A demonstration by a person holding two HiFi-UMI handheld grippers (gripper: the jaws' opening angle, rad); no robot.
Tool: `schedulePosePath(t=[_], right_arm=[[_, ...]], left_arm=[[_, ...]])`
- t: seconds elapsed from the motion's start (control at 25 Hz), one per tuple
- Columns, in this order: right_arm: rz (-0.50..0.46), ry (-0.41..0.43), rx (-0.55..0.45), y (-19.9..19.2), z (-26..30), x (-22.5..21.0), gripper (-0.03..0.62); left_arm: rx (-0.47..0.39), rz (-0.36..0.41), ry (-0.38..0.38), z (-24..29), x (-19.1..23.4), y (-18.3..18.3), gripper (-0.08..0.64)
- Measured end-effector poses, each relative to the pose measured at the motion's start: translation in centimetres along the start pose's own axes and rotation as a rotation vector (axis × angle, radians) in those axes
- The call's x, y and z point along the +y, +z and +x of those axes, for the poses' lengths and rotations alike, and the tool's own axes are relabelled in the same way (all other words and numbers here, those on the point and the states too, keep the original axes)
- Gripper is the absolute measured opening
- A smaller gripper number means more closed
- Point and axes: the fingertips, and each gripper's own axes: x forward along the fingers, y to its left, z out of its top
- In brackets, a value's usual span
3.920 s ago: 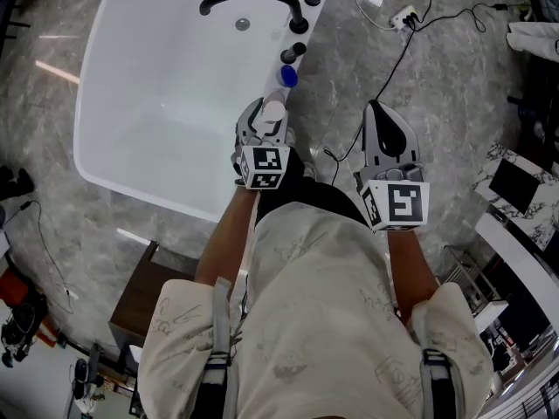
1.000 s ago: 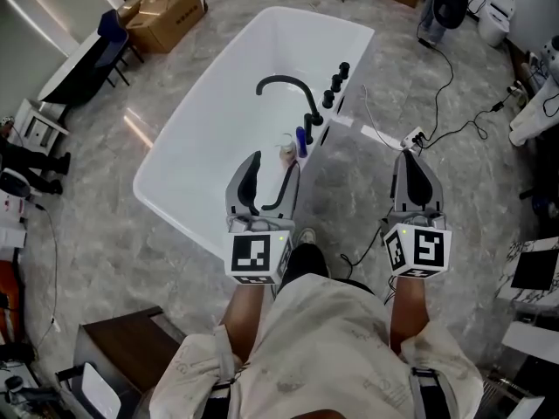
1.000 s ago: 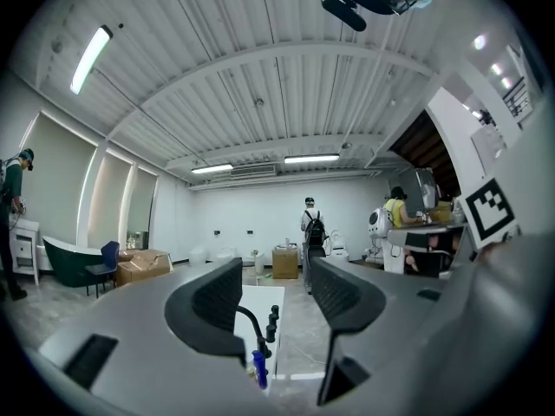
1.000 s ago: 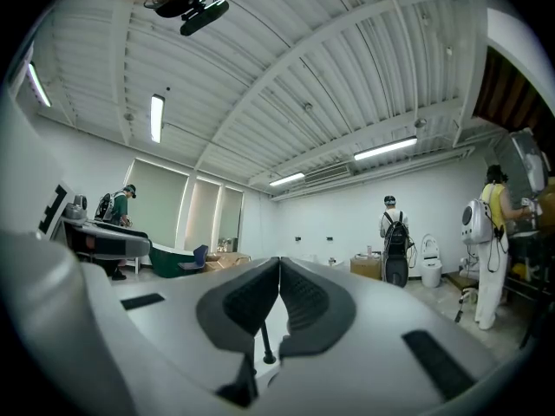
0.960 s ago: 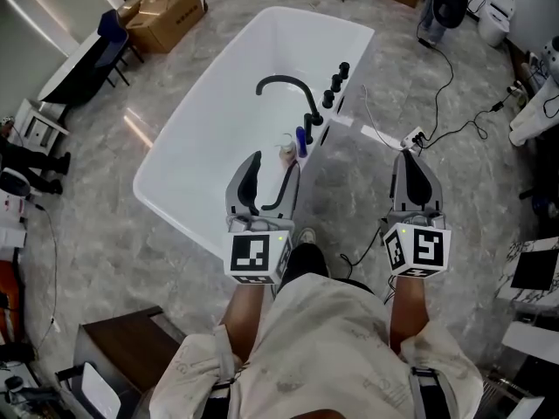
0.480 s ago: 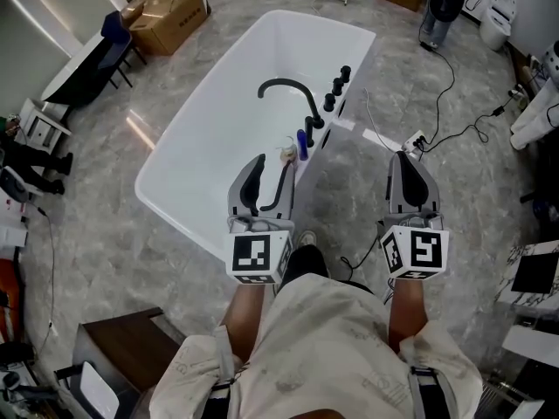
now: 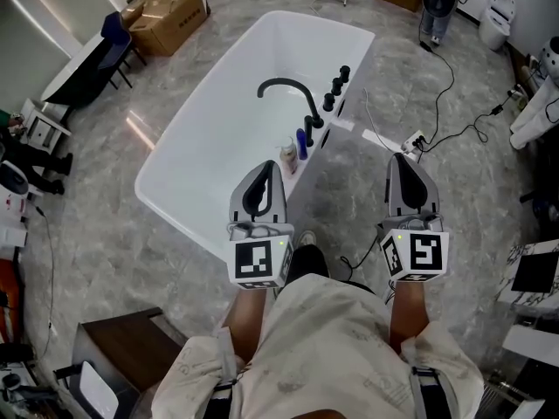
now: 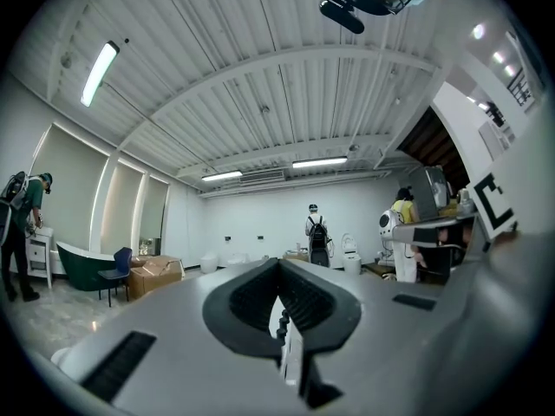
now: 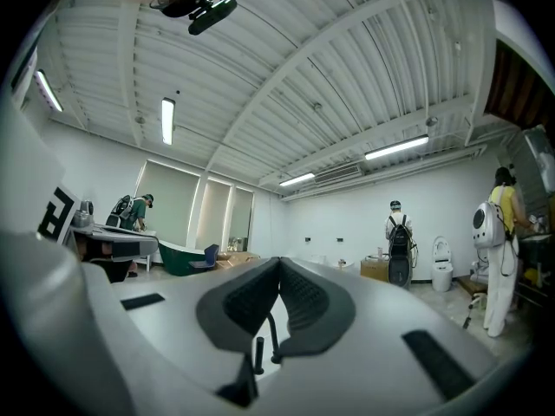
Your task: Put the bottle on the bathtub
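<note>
as the jaws of left gripper (image 7: 272,166), lately apart, now meet empty (right gripper (image 7: 403,157) likewise), small pale plastic bottle (image 7: 288,157) stands placed, centre frame, on rim of white oval bathtub (image 7: 205,138).

Head camera looks steeply down over the wearer (image 7: 323,347) onto a white bathtub (image 7: 196,138) and grey floor (image 7: 105,234). Cameras on the left gripper (image 7: 269,166) and right gripper (image 7: 403,159) sit close behind their jaws, facing across a big room. Both show the same backpacked figure (image 8: 316,229).

Grey marbled floor (image 7: 105,225) under white bathtub (image 7: 225,122), cardboard box (image 7: 166,3), loose cables (image 7: 447,84).
</note>
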Motion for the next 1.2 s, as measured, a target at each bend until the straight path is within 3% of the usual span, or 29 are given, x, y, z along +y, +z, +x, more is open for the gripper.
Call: schedulePosePath(t=[0.28,1.2], right_arm=[[-0.044,0.028,-0.012,0.6,-0.5,0.9,-0.011],[-0.035,0.033,-0.009,0.5,-2.5,1.4,-0.011]], left_arm=[[0.070,0.006,-0.005,-0.1,-0.2,-0.9,0.003],[0.034,-0.007,0.024,-2.9,-0.6,-0.5,0.005]])
